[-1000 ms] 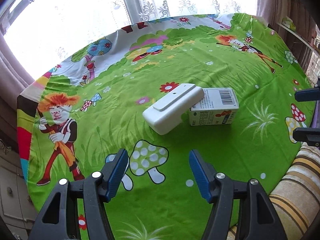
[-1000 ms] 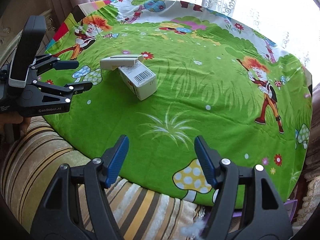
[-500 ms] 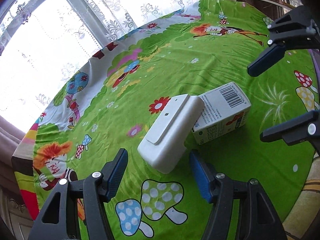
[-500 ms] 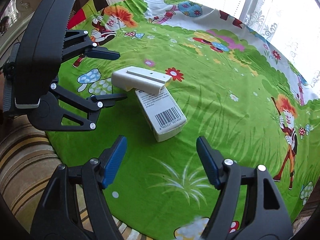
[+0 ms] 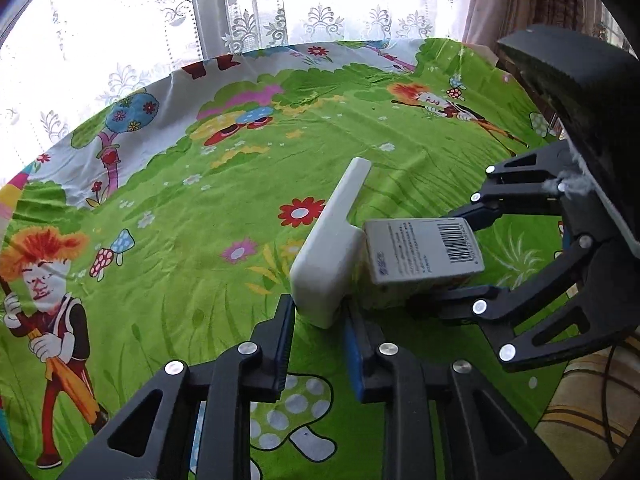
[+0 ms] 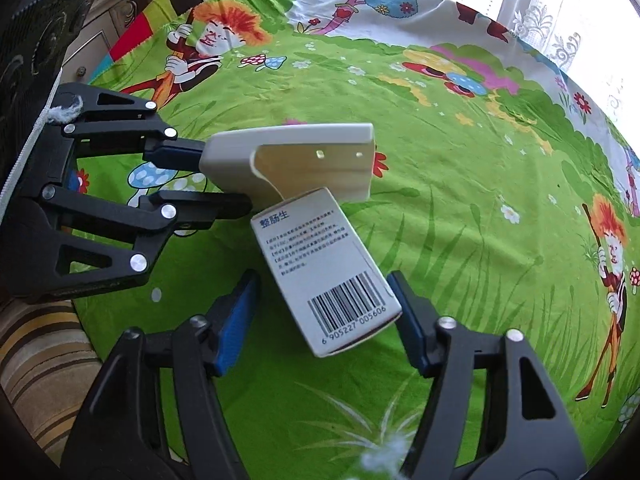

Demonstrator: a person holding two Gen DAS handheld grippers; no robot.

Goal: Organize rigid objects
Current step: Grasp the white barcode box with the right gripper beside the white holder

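The left claw [image 5: 318,322] is clamped on the near end of the white plastic device [image 5: 330,256], its blue pads [image 5: 286,330] pressing both sides, and the device is tipped up on its edge. From the right wrist view that same left claw [image 6: 218,178] comes in from the left with the device [image 6: 296,160] sticking out of it over the green cartoon tablecloth [image 6: 460,208]. Over to the right claw [image 6: 320,318]: its fingers sit spread on either side of the barcode end of the white medicine box [image 6: 324,276], one pad [image 6: 234,322] well off the box, the other close at its corner, whether touching I cannot tell. The box [image 5: 420,258] rests on the surface, its far end touching the device. In the left wrist view the right claw [image 5: 452,260] brackets the box from the right. A striped cushion [image 6: 36,356] shows at the surface's near edge.
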